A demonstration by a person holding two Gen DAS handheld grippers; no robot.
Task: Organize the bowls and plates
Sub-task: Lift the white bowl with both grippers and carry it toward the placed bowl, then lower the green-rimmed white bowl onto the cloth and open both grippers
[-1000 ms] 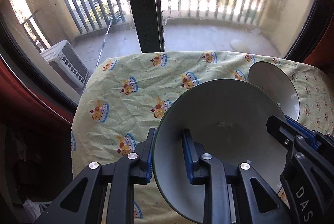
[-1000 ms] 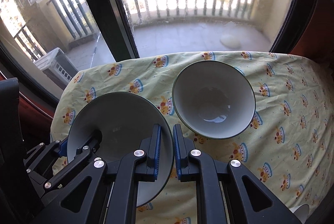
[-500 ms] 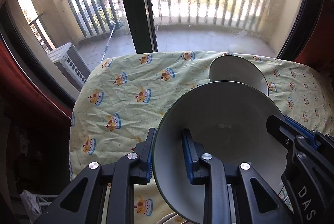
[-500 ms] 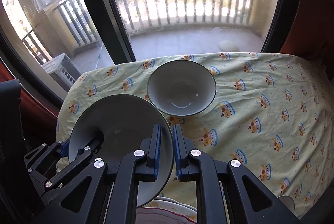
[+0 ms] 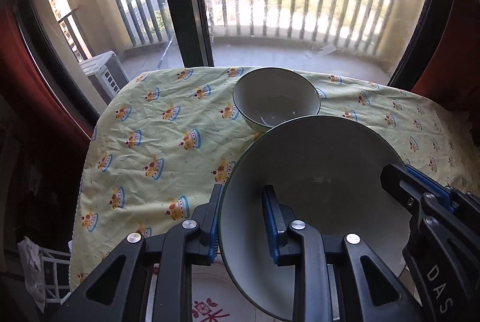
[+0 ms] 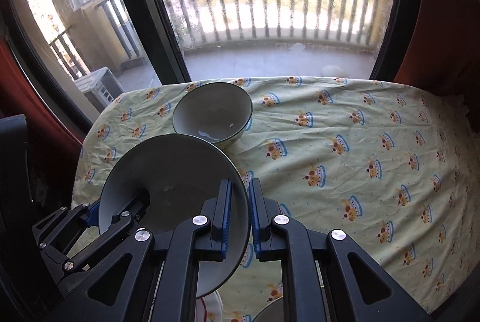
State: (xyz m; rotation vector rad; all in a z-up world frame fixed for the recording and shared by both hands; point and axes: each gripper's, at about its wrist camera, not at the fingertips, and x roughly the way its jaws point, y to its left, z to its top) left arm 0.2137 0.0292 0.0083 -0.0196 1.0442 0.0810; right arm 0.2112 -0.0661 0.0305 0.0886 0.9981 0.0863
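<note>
A large grey-white bowl (image 5: 318, 169) (image 6: 171, 172) with a dark rim hangs tilted above the near part of the table, carried by both grippers. My left gripper (image 5: 241, 211) is shut on its left rim, one pad inside and one outside. My right gripper (image 6: 240, 202) is shut on the opposite rim; its fingers (image 5: 402, 181) show at the bowl's right side in the left wrist view. A second, smaller bowl (image 5: 276, 100) (image 6: 213, 112) stands upright on the table beyond the held one, apart from it.
A yellow tablecloth (image 5: 156, 142) (image 6: 360, 157) with crown prints covers the table, which ends at a balcony window behind. A white plate with a red flower pattern (image 5: 216, 301) lies under the held bowl at the near edge. Another dish rim (image 6: 270, 311) shows at the bottom.
Both grippers have drawn back toward the near edge and slightly up with the large bowl. The smaller bowl now looks farther away, and the flowered plate has come into view below.
</note>
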